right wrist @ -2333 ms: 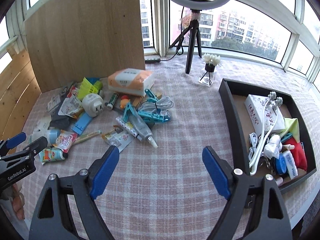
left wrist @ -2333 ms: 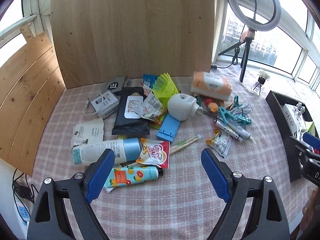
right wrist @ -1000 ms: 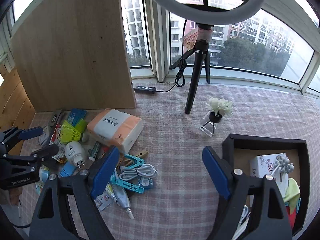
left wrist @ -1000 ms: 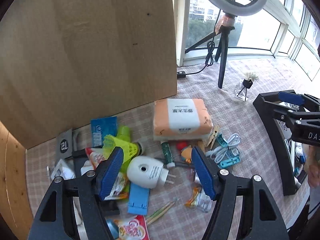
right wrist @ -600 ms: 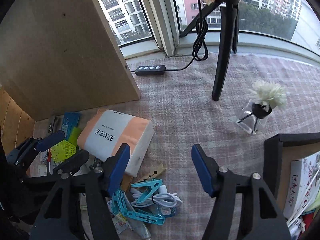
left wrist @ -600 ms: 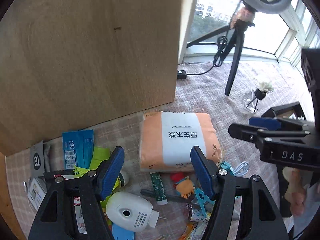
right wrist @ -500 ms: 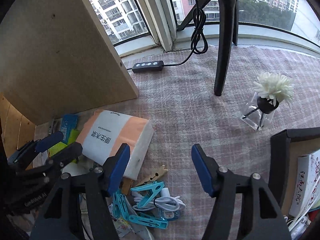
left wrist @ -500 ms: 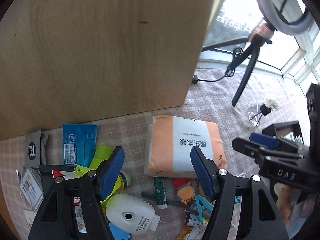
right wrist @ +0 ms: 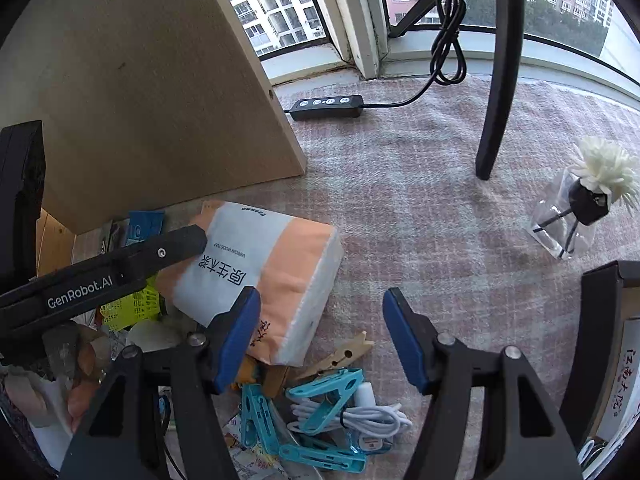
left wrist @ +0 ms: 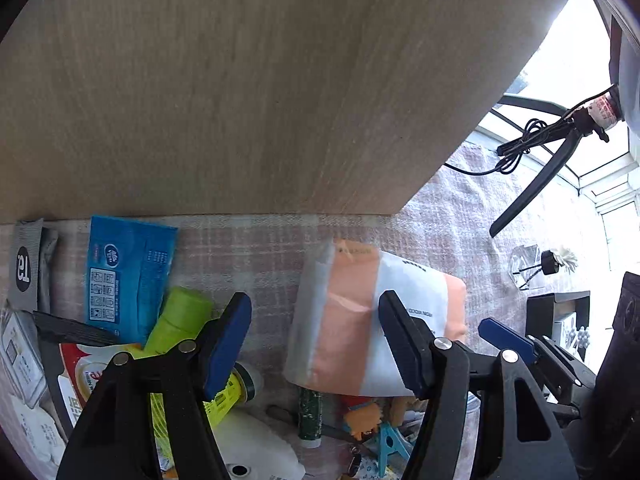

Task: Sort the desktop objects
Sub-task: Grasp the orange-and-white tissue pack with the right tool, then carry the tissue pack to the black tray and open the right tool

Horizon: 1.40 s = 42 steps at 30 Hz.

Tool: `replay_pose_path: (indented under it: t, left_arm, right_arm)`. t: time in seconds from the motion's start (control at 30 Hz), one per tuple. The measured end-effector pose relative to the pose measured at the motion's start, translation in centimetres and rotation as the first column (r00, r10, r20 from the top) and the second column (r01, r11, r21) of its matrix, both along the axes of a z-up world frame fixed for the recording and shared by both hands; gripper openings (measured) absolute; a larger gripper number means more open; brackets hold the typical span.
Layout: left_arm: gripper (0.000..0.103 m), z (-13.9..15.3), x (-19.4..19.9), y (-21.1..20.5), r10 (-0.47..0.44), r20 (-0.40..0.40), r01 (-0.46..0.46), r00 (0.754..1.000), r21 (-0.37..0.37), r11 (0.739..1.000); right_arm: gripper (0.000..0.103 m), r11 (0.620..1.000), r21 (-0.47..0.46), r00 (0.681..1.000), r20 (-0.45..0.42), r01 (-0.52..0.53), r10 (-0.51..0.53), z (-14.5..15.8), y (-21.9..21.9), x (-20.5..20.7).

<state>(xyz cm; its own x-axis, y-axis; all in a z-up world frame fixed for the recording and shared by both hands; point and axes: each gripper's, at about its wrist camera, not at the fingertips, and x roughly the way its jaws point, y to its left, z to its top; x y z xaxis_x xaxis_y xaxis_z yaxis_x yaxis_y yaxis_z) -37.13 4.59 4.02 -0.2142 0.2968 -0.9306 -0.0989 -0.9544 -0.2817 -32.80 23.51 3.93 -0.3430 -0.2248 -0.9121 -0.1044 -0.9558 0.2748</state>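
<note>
glossy plastic-wrapped tissue pack (right wrist: 260, 276) lies on rough woven cloth (right wrist: 420, 208); matt wood board (left wrist: 240, 80) behind.

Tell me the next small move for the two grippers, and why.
Probably close both on the tissue pack: the left gripper and right gripper are both open, each with a finger at one of its sides, and nothing grips it yet.

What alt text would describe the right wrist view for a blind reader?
The open right tool hovers at the near edge of an orange-and-white tissue pack on a checked cloth. The left tool reaches over the pack's far side; blue clips lie below.
</note>
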Motion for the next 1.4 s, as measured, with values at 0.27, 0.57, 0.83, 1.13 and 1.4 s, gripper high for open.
replay_pose_path:
  t: [0.27,0.57,0.83,1.13,1.4]
  left_arm:
    - [0.055,-0.8,1.6,0.7,-0.030,0.023,0.029,0.999,0.061,0.998]
    - [0.055,-1.2,6.1,0.5,-0.011,0.038,0.008,0.999,0.079,0.997]
    - [0.055,0.0,13.5,2.5,-0.049,-0.008,0.050,0.999,0.036,0.998]
    - [0.053,3.4,15.8,0.5,-0.028,-0.062,0.035,0.998,0.112,0.993]
    - [0.053,3.8,16.1,0.4,-0.021,-0.121,0.025,0.992,0.033,0.999]
  right_arm:
    - [0.057,0.991,-0.131,0.999,0.037,-0.008,0.012,-1.6,-0.6,-0.6]
    - [0.054,0.986,-0.145,0.995,0.043,-0.087,0.095,-1.2,-1.8,2.7]
    - [0.054,0.976,-0.098,0.979,0.029,-0.196,0.200,-0.2,-2.3,9.2]
    - [0.054,0.969,-0.116,0.975,0.013,-0.217,0.220,0.6,-1.3,13.4]
    - [0.054,0.991,-0.099,0.995,-0.054,-0.085,0.080,2.9,1.2,12.7]
